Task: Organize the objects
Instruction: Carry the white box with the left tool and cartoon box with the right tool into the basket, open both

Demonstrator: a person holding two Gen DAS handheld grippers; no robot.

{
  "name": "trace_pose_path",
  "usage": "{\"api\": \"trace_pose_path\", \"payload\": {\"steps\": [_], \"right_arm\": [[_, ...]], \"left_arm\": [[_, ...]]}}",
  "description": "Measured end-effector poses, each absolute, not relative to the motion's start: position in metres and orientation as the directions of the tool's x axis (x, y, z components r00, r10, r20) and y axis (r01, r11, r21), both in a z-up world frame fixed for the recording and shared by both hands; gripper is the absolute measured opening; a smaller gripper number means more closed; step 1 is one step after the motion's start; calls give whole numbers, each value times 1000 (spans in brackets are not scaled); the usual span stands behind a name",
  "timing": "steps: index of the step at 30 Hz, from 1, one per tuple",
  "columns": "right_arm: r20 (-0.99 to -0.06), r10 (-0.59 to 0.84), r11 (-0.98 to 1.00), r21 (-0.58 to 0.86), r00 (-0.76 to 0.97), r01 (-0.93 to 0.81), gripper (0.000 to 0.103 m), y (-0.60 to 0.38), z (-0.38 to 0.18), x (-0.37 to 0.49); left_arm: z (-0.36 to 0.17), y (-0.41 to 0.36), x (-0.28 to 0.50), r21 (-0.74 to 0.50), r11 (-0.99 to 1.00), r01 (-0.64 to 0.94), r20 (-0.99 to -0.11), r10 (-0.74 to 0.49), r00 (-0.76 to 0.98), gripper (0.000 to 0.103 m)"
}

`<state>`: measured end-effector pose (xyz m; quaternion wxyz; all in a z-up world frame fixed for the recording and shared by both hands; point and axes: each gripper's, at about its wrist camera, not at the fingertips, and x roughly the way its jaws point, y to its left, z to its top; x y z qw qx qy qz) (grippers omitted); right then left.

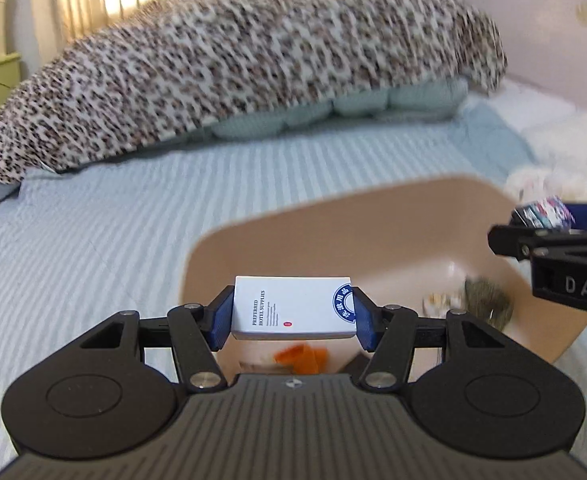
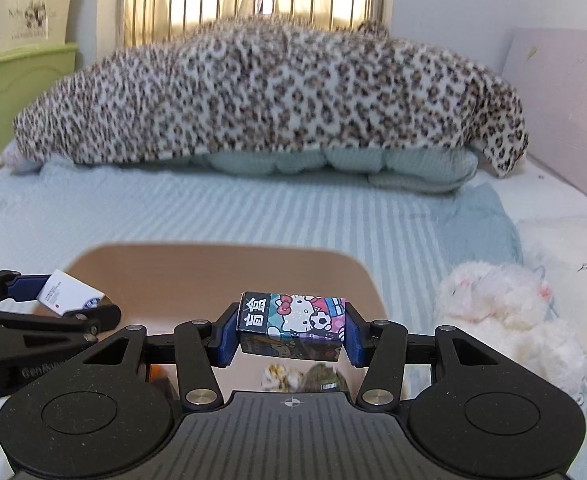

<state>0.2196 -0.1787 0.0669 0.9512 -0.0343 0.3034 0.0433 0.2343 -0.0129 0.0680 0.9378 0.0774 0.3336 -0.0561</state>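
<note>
My left gripper [image 1: 291,312] is shut on a white hotel-supplies box [image 1: 289,306] and holds it above a tan plastic bin [image 1: 333,220] on the bed. My right gripper [image 2: 291,330] is shut on a colourful Hello Kitty box [image 2: 293,320] and holds it above the same bin [image 2: 213,272]. The left gripper with its white box [image 2: 71,294] shows at the left of the right wrist view. The right gripper with its box [image 1: 545,210] shows at the right edge of the left wrist view. Inside the bin lie an orange item [image 1: 301,358] and a greenish packet [image 1: 487,300].
The bin sits on a light blue striped bedspread [image 1: 93,232]. A leopard-print blanket [image 2: 269,92] over a pale green quilt lies across the far side. A white plush toy [image 2: 505,304] lies right of the bin. Green and cream storage boxes [image 2: 17,80] stand at the far left.
</note>
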Motion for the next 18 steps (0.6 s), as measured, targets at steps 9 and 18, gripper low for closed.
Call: {"api": "trace_pose_path", "payload": {"steps": [9, 18], "right_arm": [[-710, 72, 988, -47, 700, -150, 57, -171, 33, 231], [-677, 52, 991, -59, 734, -124, 81, -173, 56, 207]], "left_arm": [[43, -13, 241, 105, 983, 151, -726, -28, 687, 61], [66, -10, 228, 103, 986, 130, -721, -16, 693, 86]]}}
